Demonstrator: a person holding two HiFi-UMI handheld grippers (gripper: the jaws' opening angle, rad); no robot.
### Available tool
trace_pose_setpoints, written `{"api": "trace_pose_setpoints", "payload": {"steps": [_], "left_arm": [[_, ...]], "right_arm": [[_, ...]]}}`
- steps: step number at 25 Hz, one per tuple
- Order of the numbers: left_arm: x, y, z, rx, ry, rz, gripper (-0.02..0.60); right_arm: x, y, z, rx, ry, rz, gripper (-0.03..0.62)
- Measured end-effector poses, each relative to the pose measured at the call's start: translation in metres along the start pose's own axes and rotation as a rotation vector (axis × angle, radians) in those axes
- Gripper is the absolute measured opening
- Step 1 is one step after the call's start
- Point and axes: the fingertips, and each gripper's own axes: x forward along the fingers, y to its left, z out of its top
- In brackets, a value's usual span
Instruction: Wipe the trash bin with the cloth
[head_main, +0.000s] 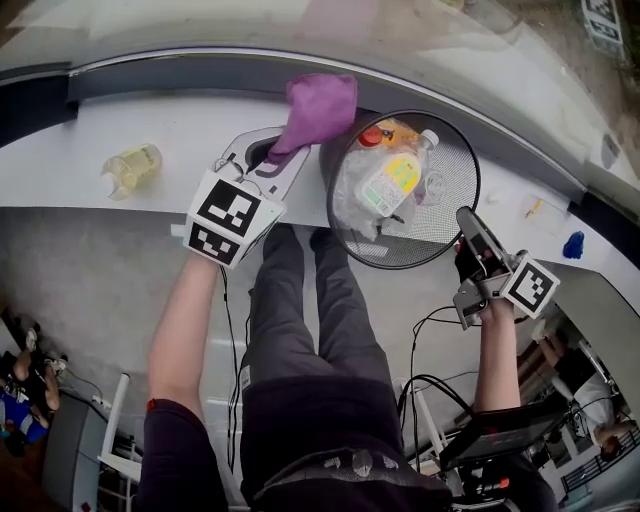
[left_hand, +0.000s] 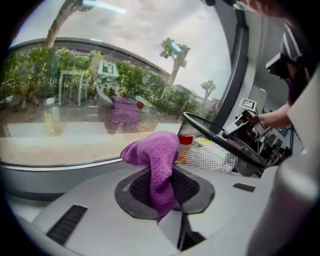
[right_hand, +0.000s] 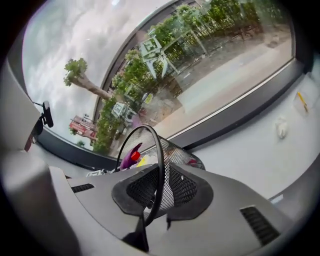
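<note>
A black wire-mesh trash bin (head_main: 456, 192) stands tilted at the counter's edge, with a plastic bag and bottles (head_main: 390, 182) inside. My left gripper (head_main: 268, 157) is just left of the bin, shut on a purple cloth (head_main: 322, 106) that bunches up above its jaws. In the left gripper view the cloth (left_hand: 156, 162) hangs between the pads, and the bin (left_hand: 210, 150) lies to the right. My right gripper (head_main: 467, 218) is at the bin's near right side. In the right gripper view its jaws pinch the bin's rim (right_hand: 160, 150) and mesh wall.
A white counter (head_main: 110, 130) runs along a curved window. A crumpled clear bottle (head_main: 131, 168) lies on it at the left. A small yellow item (head_main: 533, 208) and a blue object (head_main: 573, 245) lie at the right. My legs are below the counter's edge.
</note>
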Motion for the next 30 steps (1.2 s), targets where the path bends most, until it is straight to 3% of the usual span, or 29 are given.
{"api": "trace_pose_setpoints", "payload": {"steps": [4,9,16,21,26,30], "left_arm": [[-0.005,-0.027,-0.002,0.041,-0.005,-0.084,0.055],[-0.019,-0.058,-0.020,0.061,0.029,-0.115,0.055],[-0.032,-0.087,-0.027,-0.022,0.014,-0.109,0.055],[-0.040,-0.092,-0.027,0.043,0.042,-0.090,0.055],[-0.053,-0.088,-0.036,0.141,0.096,-0.082,0.055],[-0.058,-0.094,-0.041,0.201,0.162,-0.052,0.054]], "right_arm": [[-0.010,-0.005,-0.019,0.115,-0.028,0.014,0.061],[-0.017,-0.004,-0.042,0.279,-0.063,0.056,0.069],[-0.021,0.005,-0.078,0.461,-0.098,0.085,0.071],[-0.019,0.018,-0.104,0.610,-0.074,0.153,0.072],[-0.003,0.044,-0.131,0.661,-0.048,0.233,0.072],[0.006,0.062,-0.147,0.678,0.030,0.302,0.073]]}}
